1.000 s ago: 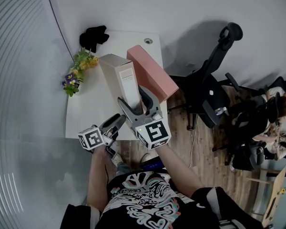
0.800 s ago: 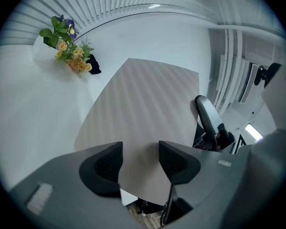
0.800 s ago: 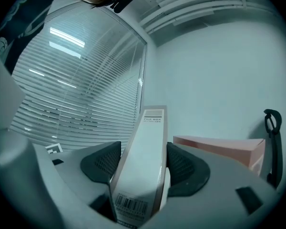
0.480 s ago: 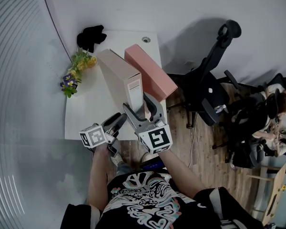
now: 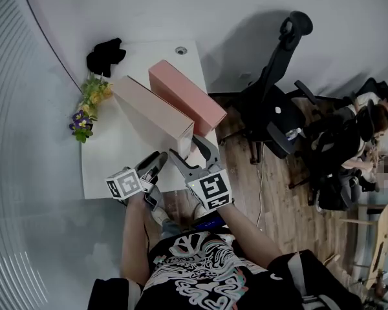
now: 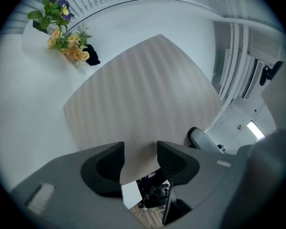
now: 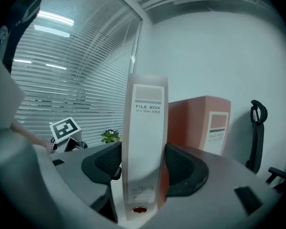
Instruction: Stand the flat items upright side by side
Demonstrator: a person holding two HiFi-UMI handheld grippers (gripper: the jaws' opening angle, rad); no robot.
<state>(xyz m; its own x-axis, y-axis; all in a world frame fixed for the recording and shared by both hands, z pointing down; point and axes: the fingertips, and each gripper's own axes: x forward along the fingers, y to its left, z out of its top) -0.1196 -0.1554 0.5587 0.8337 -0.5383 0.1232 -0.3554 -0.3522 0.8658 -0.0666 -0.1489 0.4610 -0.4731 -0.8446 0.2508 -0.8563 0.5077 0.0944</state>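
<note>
- Now that the beige file box (image 5: 152, 108) has swung from the lean it had a second ago to plumb, it stands on the desk (image 5: 110, 160) at my 12 o'clock. Its spine faces me and its long side runs close along the pink file box (image 5: 184, 95) at its 3 o'clock. Whether the two touch I cannot tell.
- My right gripper (image 7: 143, 154) has come down with it. The pads press on both sides of the spine, low down, and the jaws have just tightened a shade.
- My left gripper (image 6: 140, 149) sits at the box's 7 o'clock with its jaws apart, clamped on nothing. They have just been narrowing, and the box's near corner shows between them, but the pads do not press on it.
- I judge the task all but done, with both boxes upright side by side. What remains is letting go without tipping the beige one, and since its foot is hidden I cannot confirm it sits flat.
- Farther out, flowers (image 5: 87, 102) lie at 10 o'clock, a black bundle (image 5: 105, 53) at 11, and an office chair (image 5: 271, 102) off the desk at 2.
</note>
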